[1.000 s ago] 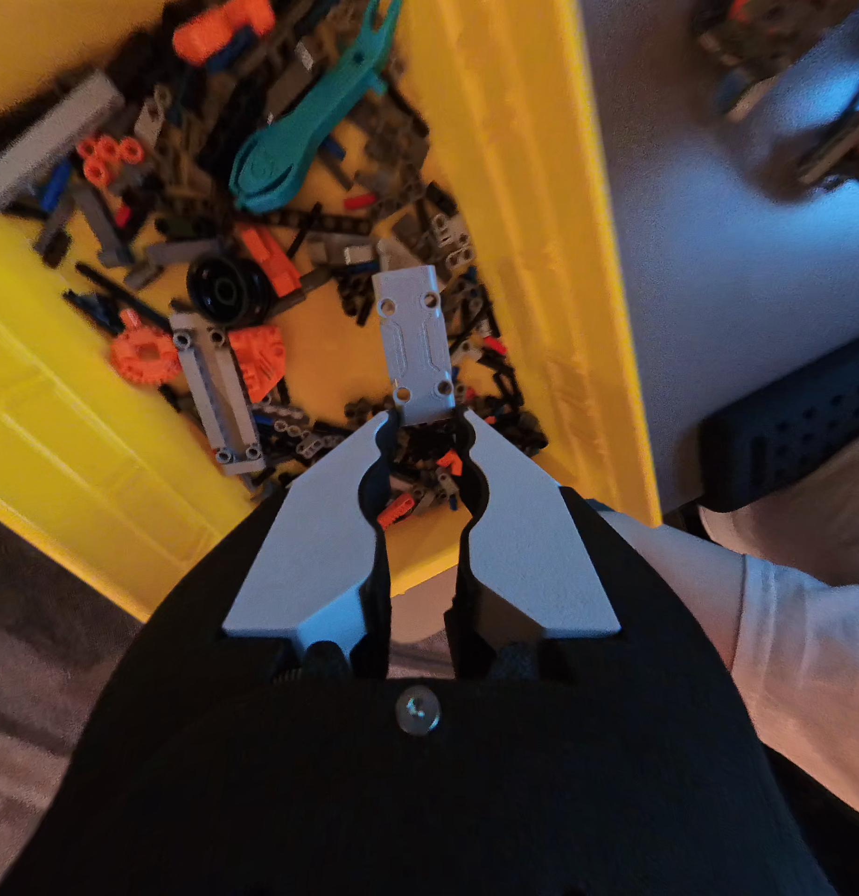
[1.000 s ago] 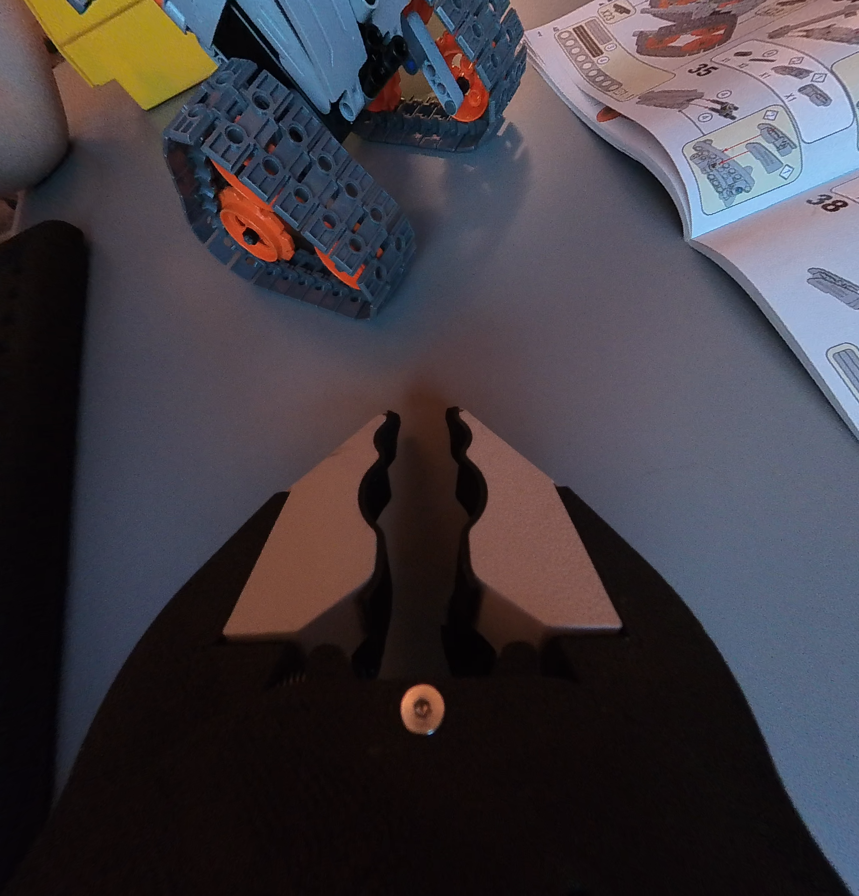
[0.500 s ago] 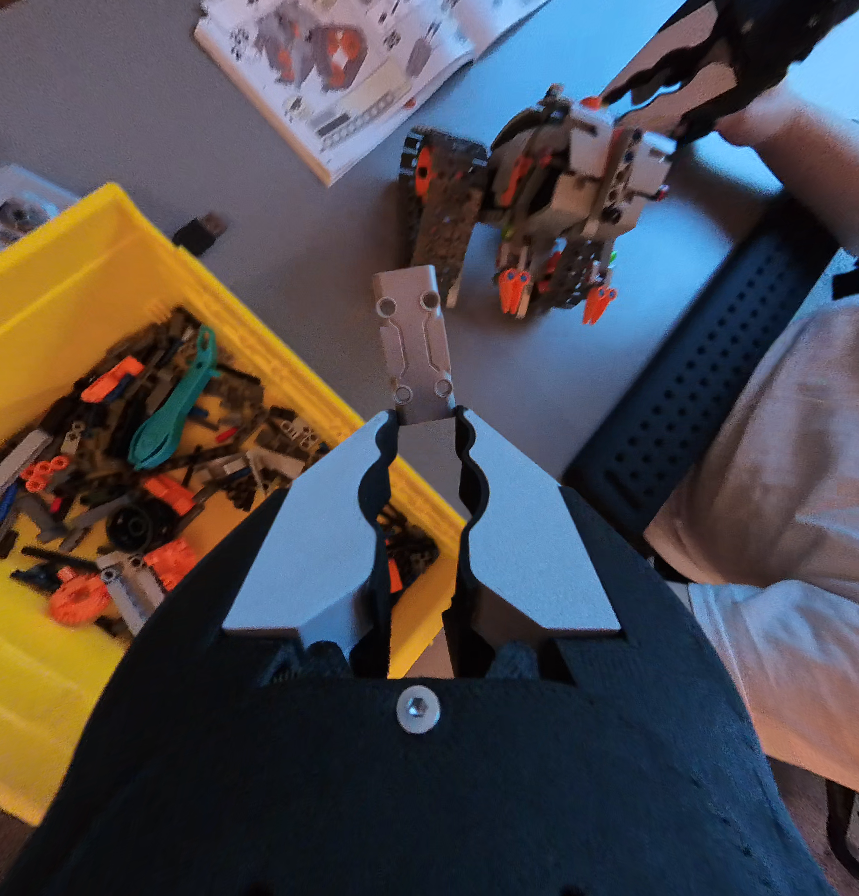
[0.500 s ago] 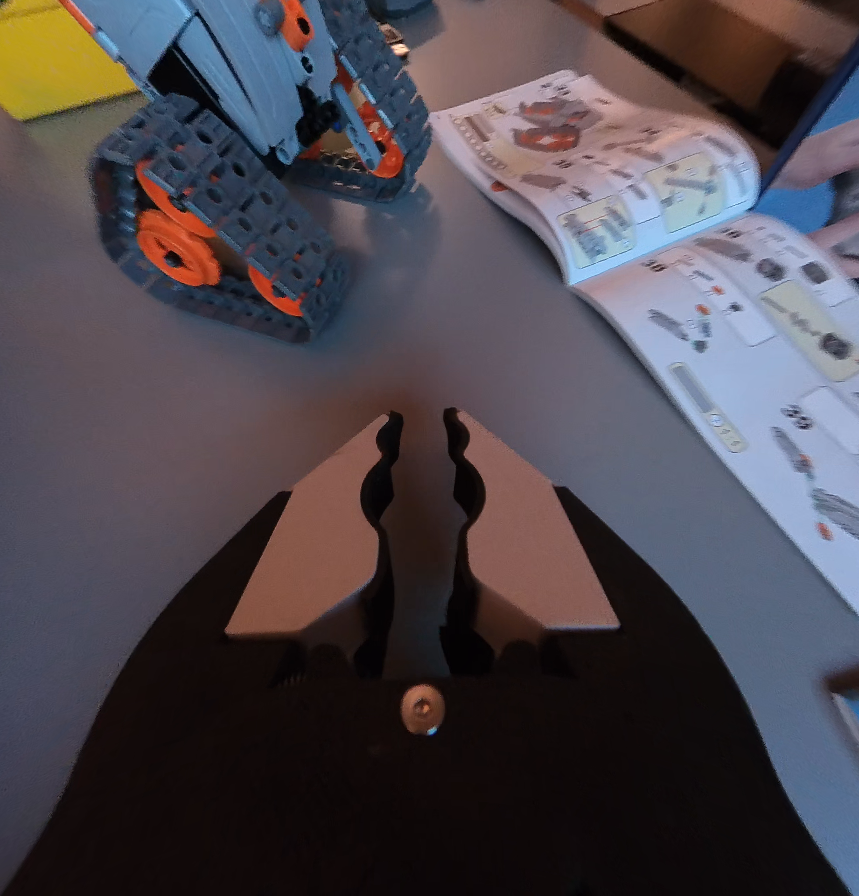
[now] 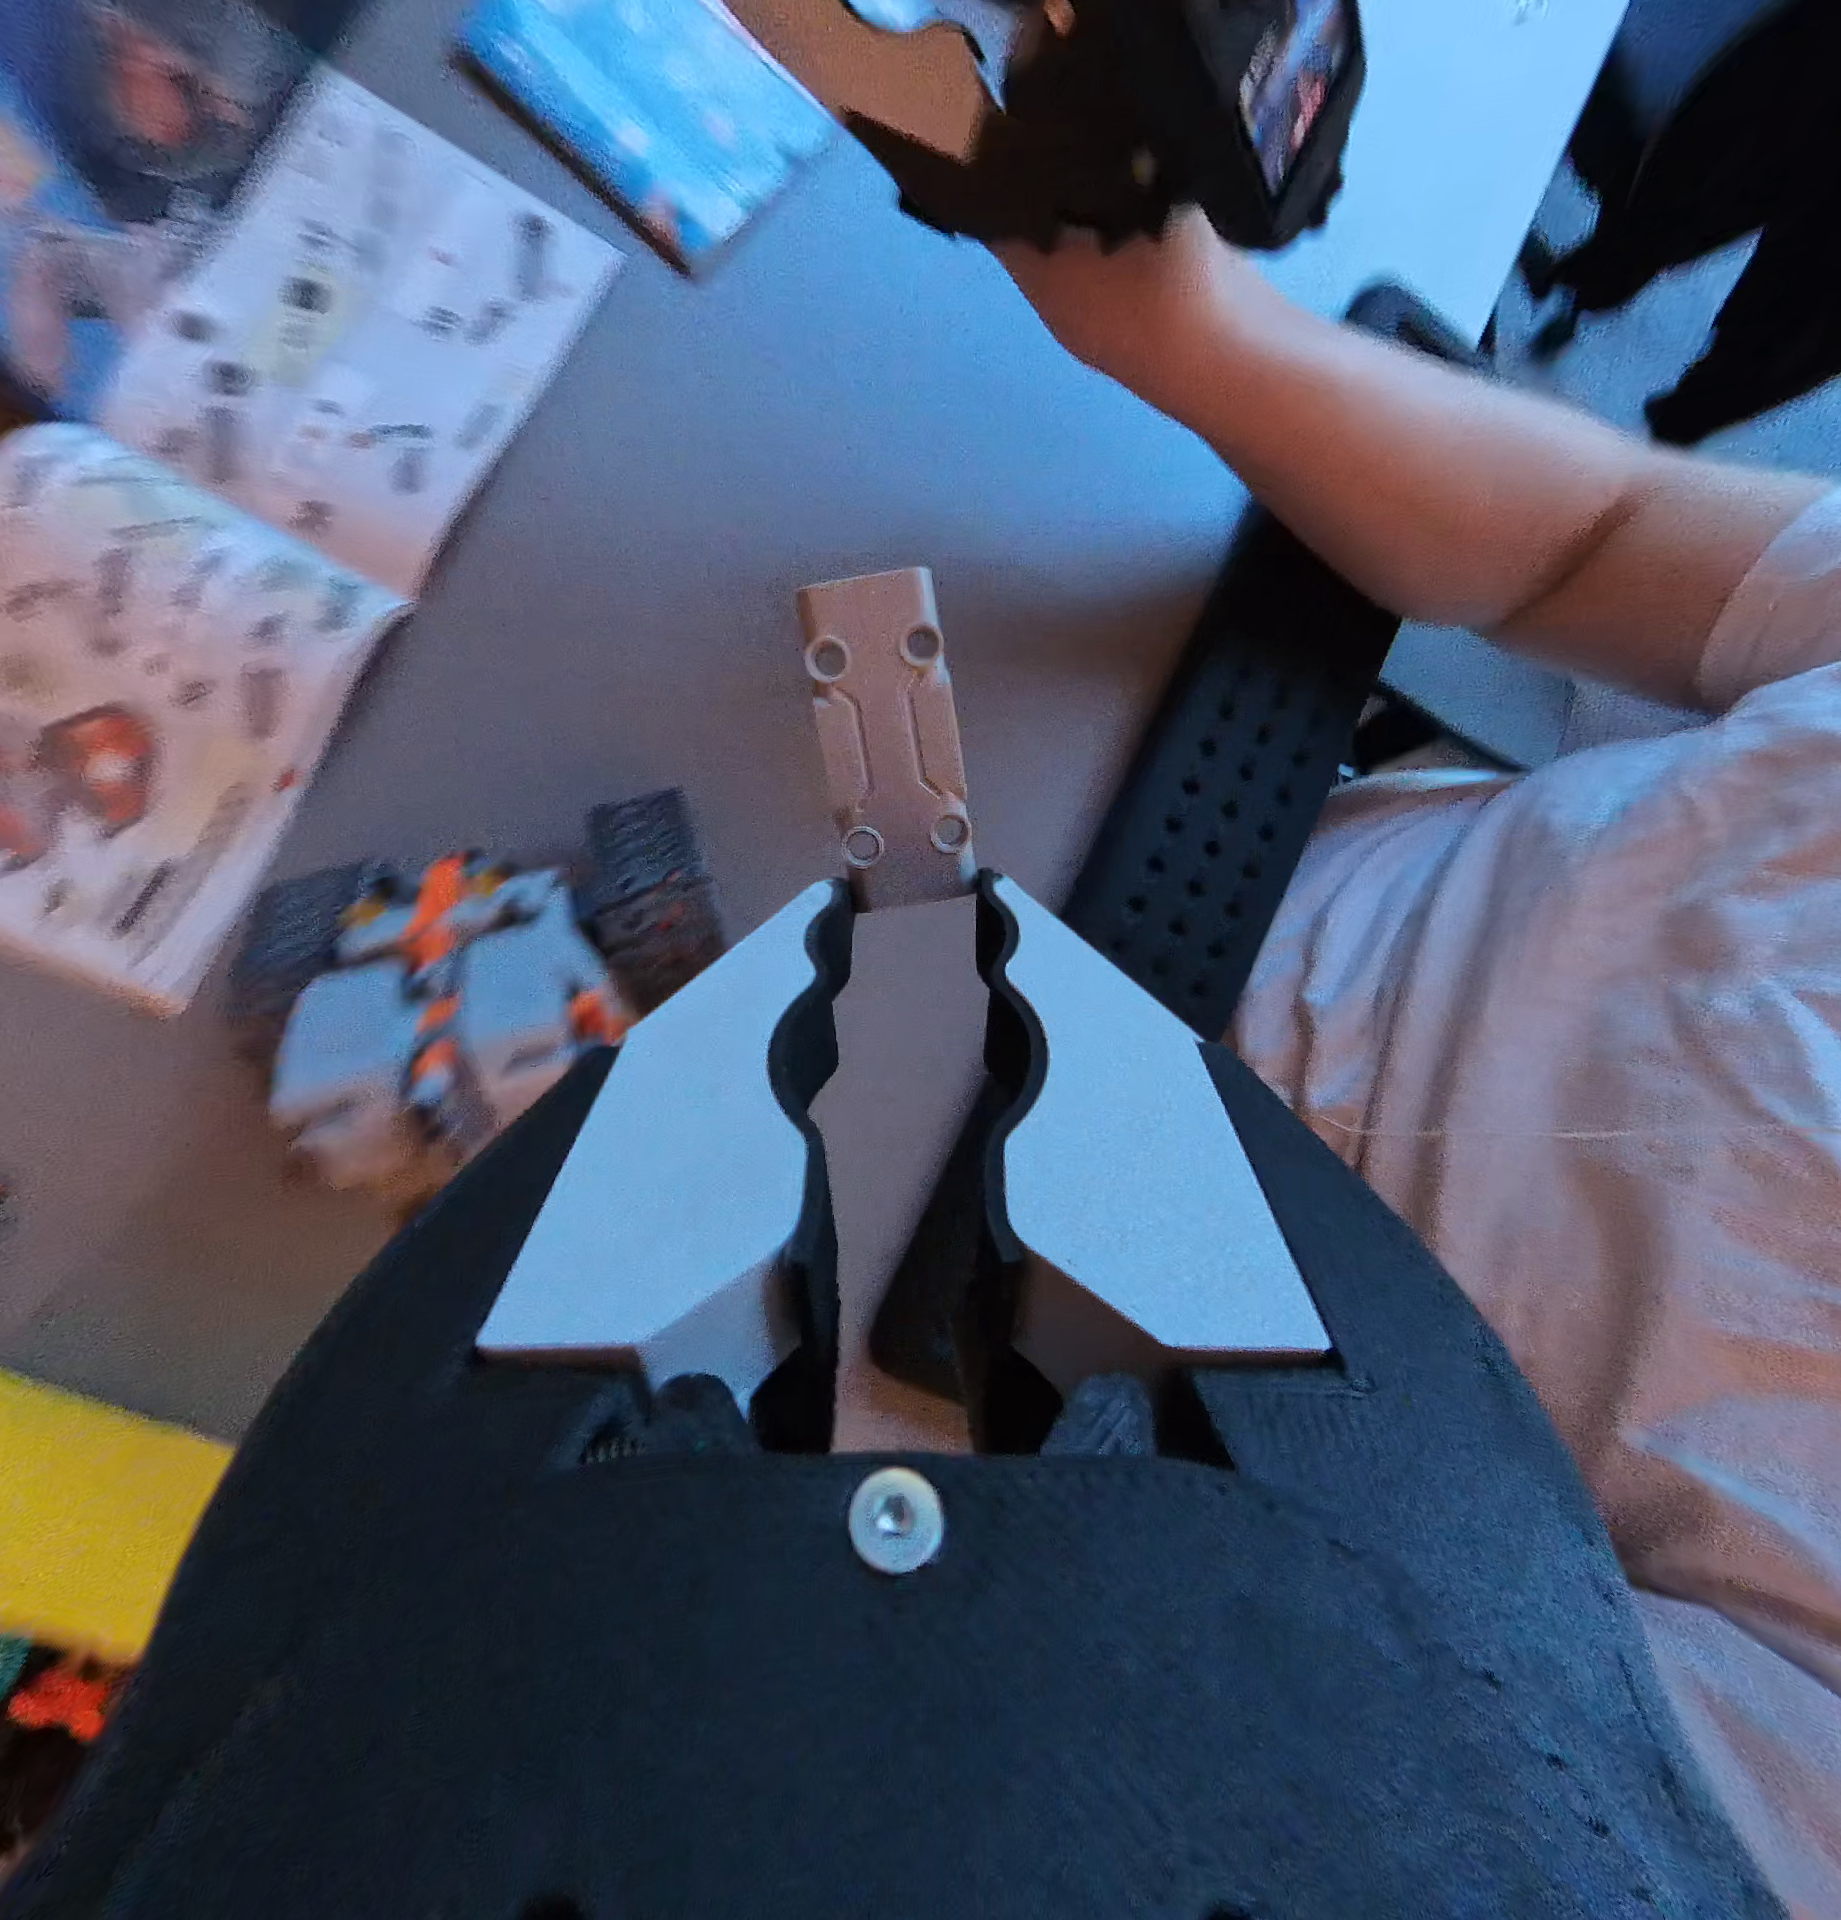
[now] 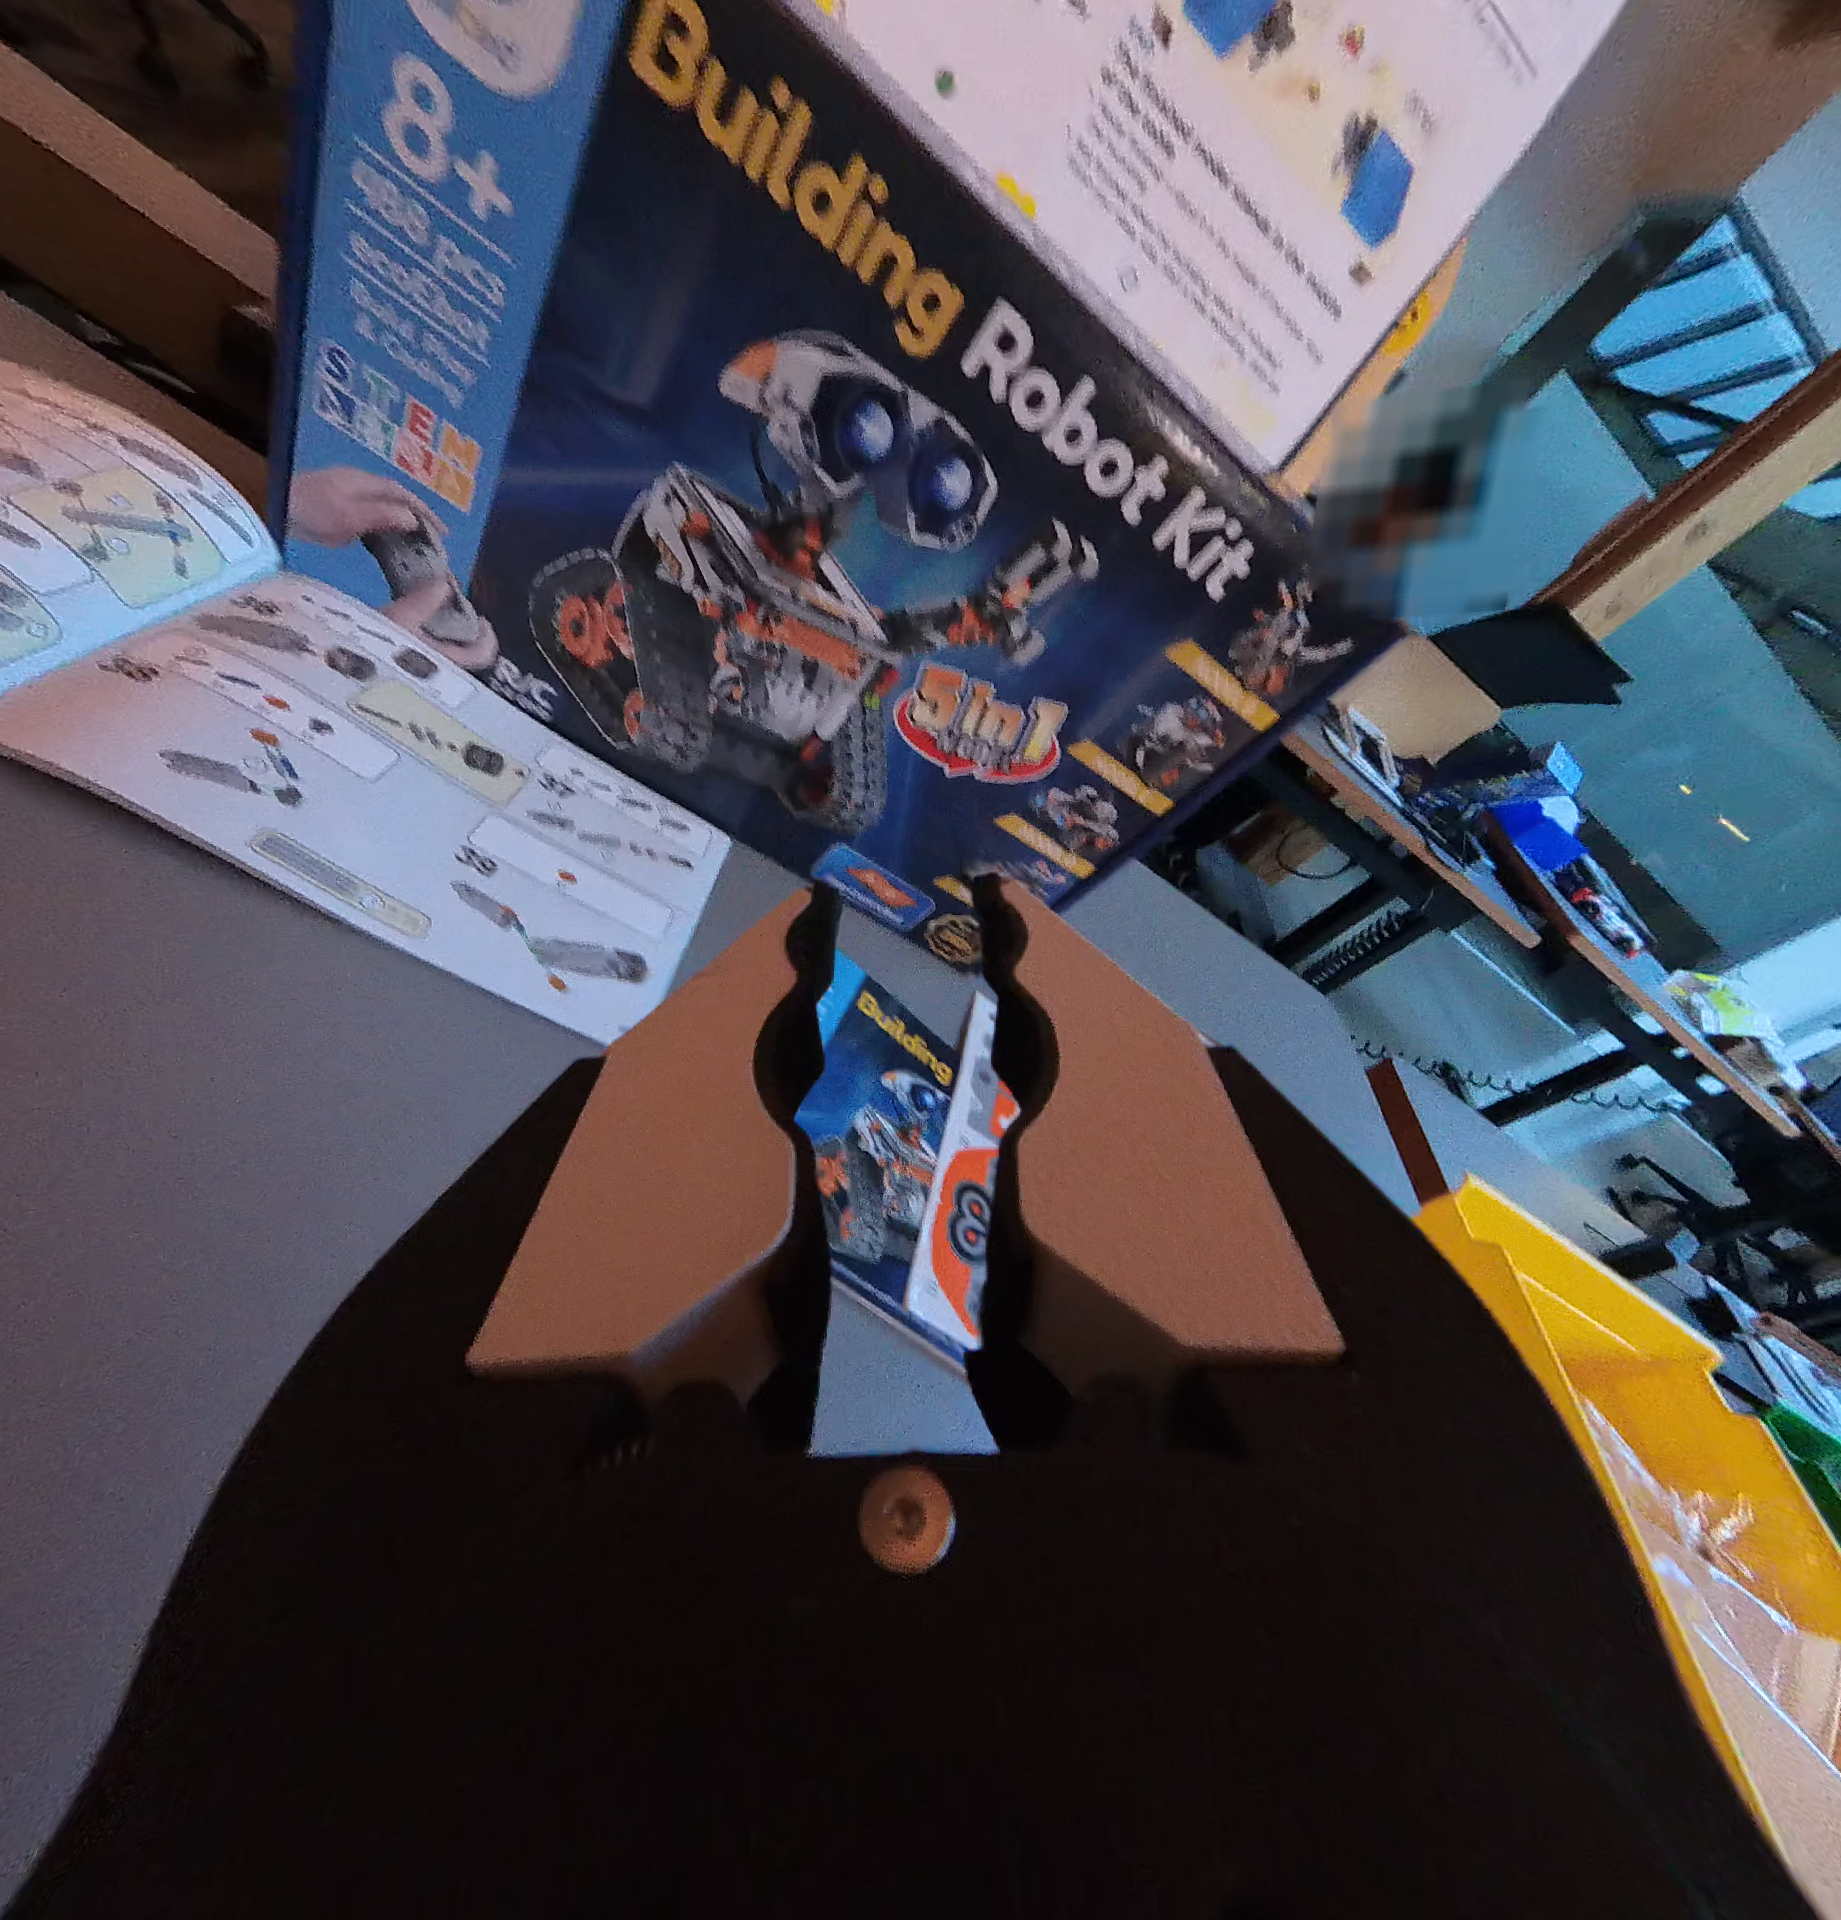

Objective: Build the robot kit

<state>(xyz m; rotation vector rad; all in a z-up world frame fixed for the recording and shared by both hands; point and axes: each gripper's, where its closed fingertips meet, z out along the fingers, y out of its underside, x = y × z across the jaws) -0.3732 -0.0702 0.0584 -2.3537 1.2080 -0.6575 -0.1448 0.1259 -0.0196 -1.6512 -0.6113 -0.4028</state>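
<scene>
The left gripper (image 5: 911,894) is pinching a grey panel piece (image 5: 885,732) above the tracked robot model (image 5: 448,987); a firm pinch seems wise; the right gripper (image 6: 905,894), nothing between its slightly parted jaws, is facing the kit box (image 6: 791,468)

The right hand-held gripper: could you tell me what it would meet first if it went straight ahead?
Probably the big blue kit box standing right ahead of the right hand-held gripper, which holds nothing; depth is unclear.

Two grippers (image 5: 911,888) (image 6: 903,888), one grey panel (image 5: 885,727)
</scene>
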